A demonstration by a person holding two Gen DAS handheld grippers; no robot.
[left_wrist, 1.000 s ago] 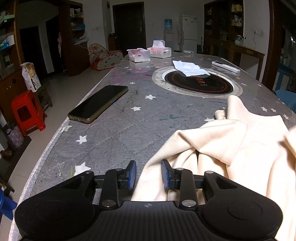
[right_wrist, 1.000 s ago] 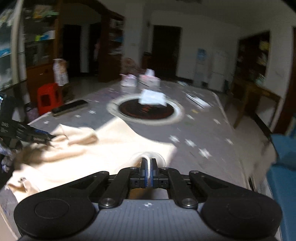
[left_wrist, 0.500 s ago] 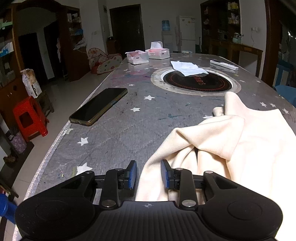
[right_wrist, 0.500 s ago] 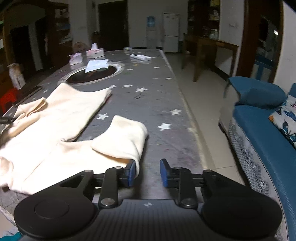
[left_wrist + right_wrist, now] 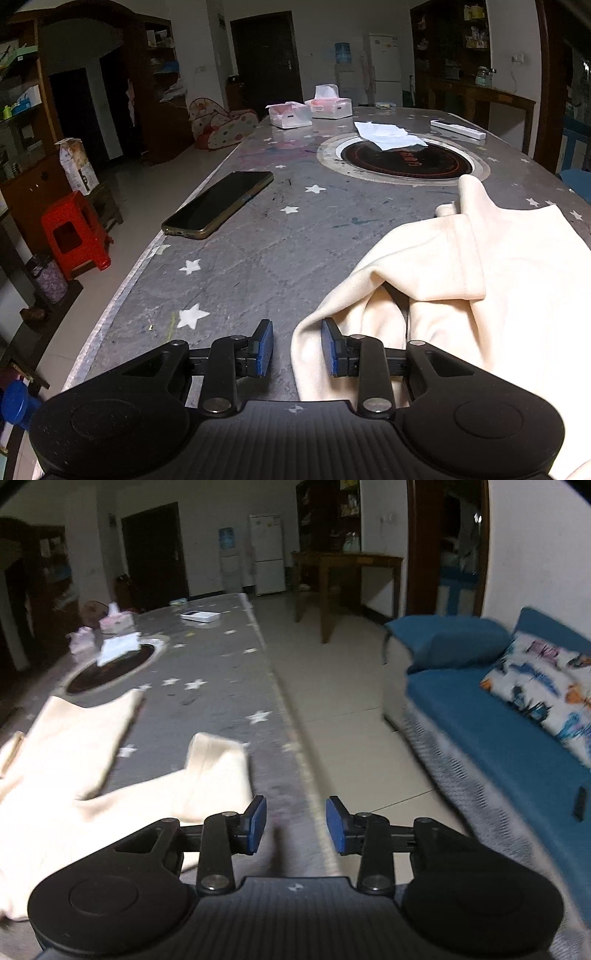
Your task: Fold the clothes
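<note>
The cream garment [image 5: 480, 280] lies on the grey star-patterned table [image 5: 258, 258], bunched on its left side with a flap doubled over a dark hollow, flatter toward the far right, and one sleeve [image 5: 218, 771] reaches to the near right, close to the table's edge. The left gripper [image 5: 297, 349] hovers at the cloth's near left edge with its blue fingers [image 5: 264, 347] spread wide, a fold of cloth lying between them but not pinched; the right gripper [image 5: 295, 823] hangs past the sleeve, over the table's right edge, equally wide and holding nothing (that view is blurred). I judge the folding to be somewhere midway: the cloth is neither flat nor a tidy stack, and both grippers are free. The next grasp calls for closing on a single edge of the rumpled side and smoothing the hollow, taking care not to catch two layers at once. Left of the cloth a phone [image 5: 219, 203] lies near the table's left edge; farther off is a round dark inset [image 5: 406, 164] with a white tissue [image 5: 388, 134] on it, and tissue boxes [image 5: 328, 105] beyond. The room is dim: a red stool [image 5: 75, 232] on the left floor, a blue sofa [image 5: 498, 720] on the right.
</note>
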